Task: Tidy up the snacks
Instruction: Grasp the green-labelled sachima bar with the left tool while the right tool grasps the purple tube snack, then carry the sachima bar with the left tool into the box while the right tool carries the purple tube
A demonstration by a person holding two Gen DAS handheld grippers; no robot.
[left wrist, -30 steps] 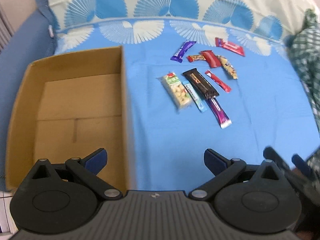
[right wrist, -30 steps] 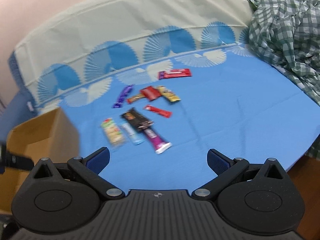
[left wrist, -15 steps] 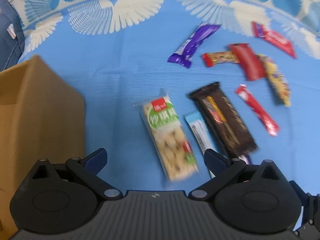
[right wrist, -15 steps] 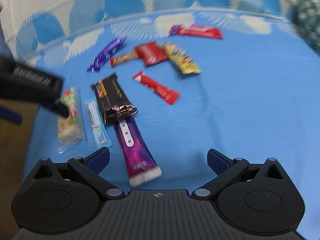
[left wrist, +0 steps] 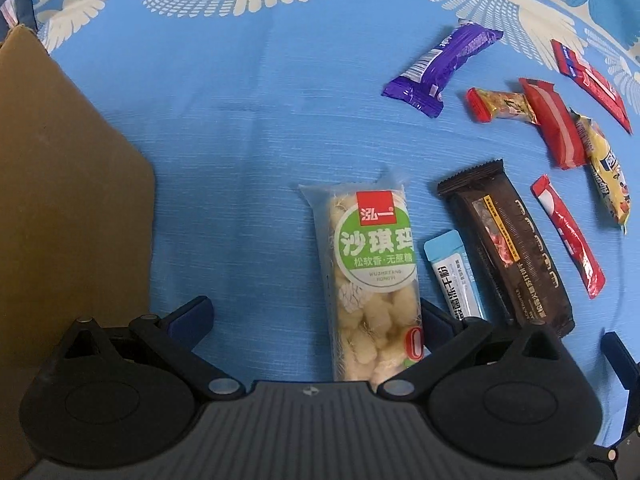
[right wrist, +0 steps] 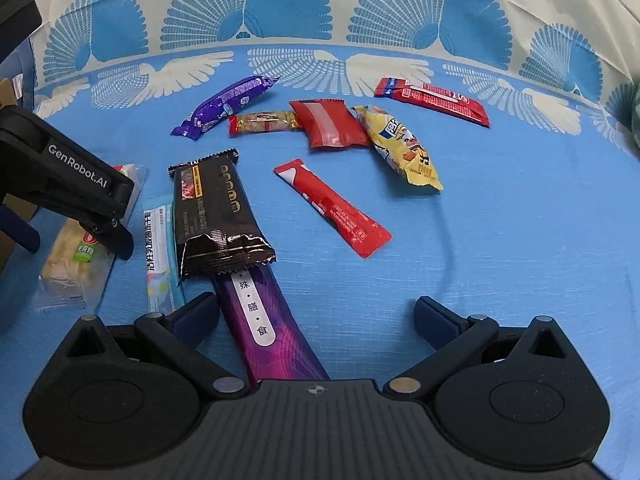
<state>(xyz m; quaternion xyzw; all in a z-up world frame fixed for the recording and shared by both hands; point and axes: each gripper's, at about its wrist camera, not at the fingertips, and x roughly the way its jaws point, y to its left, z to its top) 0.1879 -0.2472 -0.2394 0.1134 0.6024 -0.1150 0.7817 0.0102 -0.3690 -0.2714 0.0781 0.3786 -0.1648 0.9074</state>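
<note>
Several wrapped snacks lie on a blue cloth. My left gripper (left wrist: 314, 316) is open low over the cloth. A clear rice-puff pack with a green label (left wrist: 372, 264) lies between its fingers, against the right one. To the right of it are a light blue stick (left wrist: 454, 276) and a dark brown bar (left wrist: 504, 248). My right gripper (right wrist: 316, 314) is also open, with a magenta bar (right wrist: 264, 320) between its fingers near the left one. The dark brown bar (right wrist: 216, 212) overlaps that bar's far end. The cardboard box (left wrist: 60, 200) stands at the left.
Farther back lie a purple bar (right wrist: 228, 104), a small red-ended candy (right wrist: 262, 123), a red pack (right wrist: 330, 124), a yellow pack (right wrist: 402, 148), a long red bar (right wrist: 432, 100) and a red stick (right wrist: 332, 208). Open blue cloth lies between the box and the snacks, and to the right.
Both grippers have moved forward and down to the snacks. The box has slid to the left edge of the left view. The rice-puff pack and the magenta bar now sit between the fingers.
</note>
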